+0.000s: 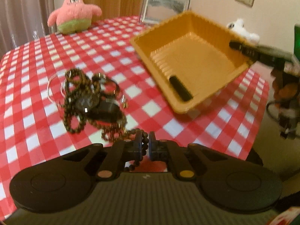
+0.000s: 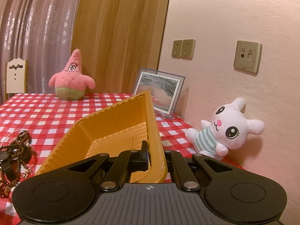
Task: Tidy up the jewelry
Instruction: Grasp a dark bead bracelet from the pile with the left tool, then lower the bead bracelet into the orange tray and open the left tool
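Both grippers clenched: left on a bead chain, right on the tray wall.

The left gripper (image 1: 145,143) has its jaws pinched on a strand of brown beads (image 1: 144,146) that runs between the pads and trails up to the jewelry heap (image 1: 90,101) at about 11 o'clock on the checked cloth (image 1: 37,60); the heap is a tangle of bead chains, a dark watch and a thin silver bangle, with a small ring (image 1: 124,101) just beside it at 3 o'clock. The right gripper (image 2: 153,155) is clamped on the side wall of the orange tray (image 2: 116,123), which sits tilted, one end raised off the cloth; a black bar (image 1: 181,89) lies inside near its low corner. The tray is at 2 o'clock from the heap, apart from it. A pink plush (image 2: 72,78) stands at the far edge, a white plush (image 2: 226,127) leans on the wall.
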Available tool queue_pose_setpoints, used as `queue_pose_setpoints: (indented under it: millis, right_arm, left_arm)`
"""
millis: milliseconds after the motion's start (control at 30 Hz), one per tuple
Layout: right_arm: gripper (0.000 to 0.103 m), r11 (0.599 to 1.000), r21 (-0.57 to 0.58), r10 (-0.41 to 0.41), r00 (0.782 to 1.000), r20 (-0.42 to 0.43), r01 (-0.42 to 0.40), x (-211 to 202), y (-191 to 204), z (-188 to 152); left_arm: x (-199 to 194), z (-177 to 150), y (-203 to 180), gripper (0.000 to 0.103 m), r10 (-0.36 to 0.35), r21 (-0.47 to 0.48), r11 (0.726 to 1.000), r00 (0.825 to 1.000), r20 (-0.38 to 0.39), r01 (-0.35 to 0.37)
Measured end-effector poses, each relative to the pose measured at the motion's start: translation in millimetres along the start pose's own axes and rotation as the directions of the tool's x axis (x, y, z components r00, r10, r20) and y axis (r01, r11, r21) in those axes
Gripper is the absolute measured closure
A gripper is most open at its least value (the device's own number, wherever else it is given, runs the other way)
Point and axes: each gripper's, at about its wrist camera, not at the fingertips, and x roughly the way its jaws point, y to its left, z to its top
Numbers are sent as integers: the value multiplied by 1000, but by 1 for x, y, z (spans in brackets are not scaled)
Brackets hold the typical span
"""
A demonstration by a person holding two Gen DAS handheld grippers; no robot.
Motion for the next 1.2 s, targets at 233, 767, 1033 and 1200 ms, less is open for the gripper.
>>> queue_pose_setpoints:
  millis: [233,767,1033,1200]
  right_arm:
    - [99,1000,-1,0,1000,1,0,0,0,-1]
    - [99,1000,11,7,1000,-4,-7,1,-1,-3]
    - [99,1000,11,14,1000,-3,-14,3,-2,-3]
    - [99,1000,13,15,1000,-6,-15,4,-3,-3]
  left_arm:
    - [-20,28,-7,98,-27,1,1000,995,97,27]
    - [-1,84,-46,98,-171,45,985,963,209,165]
    - [40,88,-61,98,-254,-3,966,954,161,258]
    - [67,86,-67,97,-258,-39,964,960,110,263]
